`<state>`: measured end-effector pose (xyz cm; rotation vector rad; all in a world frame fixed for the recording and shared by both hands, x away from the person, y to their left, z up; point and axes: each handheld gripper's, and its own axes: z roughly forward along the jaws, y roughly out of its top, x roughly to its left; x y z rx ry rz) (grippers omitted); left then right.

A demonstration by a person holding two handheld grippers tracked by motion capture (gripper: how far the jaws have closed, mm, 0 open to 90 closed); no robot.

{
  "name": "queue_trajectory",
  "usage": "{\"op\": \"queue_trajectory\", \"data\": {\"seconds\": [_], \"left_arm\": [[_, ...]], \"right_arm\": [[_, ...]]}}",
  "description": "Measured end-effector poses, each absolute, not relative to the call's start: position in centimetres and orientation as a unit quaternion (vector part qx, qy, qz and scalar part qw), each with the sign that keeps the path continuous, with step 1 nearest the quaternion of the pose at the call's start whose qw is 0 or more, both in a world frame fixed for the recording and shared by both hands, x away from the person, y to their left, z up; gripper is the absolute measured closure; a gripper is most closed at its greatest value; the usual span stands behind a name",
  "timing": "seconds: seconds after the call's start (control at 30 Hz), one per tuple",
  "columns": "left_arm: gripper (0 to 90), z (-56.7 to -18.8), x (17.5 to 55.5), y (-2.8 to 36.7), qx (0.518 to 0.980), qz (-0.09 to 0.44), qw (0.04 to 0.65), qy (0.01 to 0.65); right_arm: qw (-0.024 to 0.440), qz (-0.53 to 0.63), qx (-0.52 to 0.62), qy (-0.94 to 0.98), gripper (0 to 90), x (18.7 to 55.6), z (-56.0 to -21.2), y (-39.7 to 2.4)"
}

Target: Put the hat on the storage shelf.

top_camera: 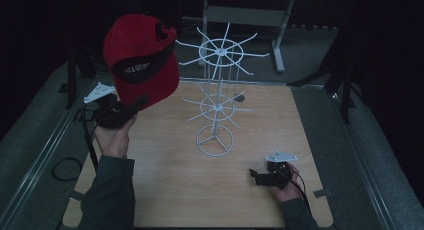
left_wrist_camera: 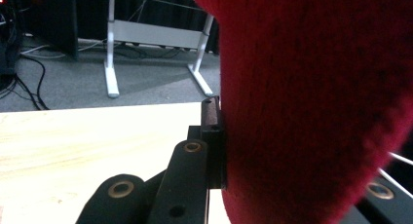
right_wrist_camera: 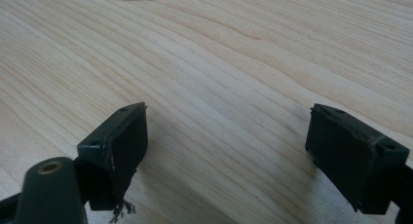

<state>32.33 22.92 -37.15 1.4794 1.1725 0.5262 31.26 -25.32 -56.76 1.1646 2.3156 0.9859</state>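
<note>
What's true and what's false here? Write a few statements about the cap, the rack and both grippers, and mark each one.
1. The left gripper is shut on the red cap. True.
2. The cap hangs on the white rack. False: it is held up in the air to the rack's left, off the prongs.
3. The right gripper is open with nothing between its jaws. True.
4. The rack lies on its side. False: it stands upright on the table.
5. The right gripper holds the rack's base. False: it rests apart from it.
</note>
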Motion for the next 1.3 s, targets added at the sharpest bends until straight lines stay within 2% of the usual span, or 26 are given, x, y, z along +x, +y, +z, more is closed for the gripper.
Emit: {"op": "queue_trajectory", "data": {"seconds": [1.3], "left_arm": [[85.1, -35.5, 31.7, 22.6, 0.617, 0.224, 0.594, 0.465]], "right_arm": [[0.184, 0.35, 0.412, 0.821, 15.3, 31.3, -56.8, -25.3]]}}
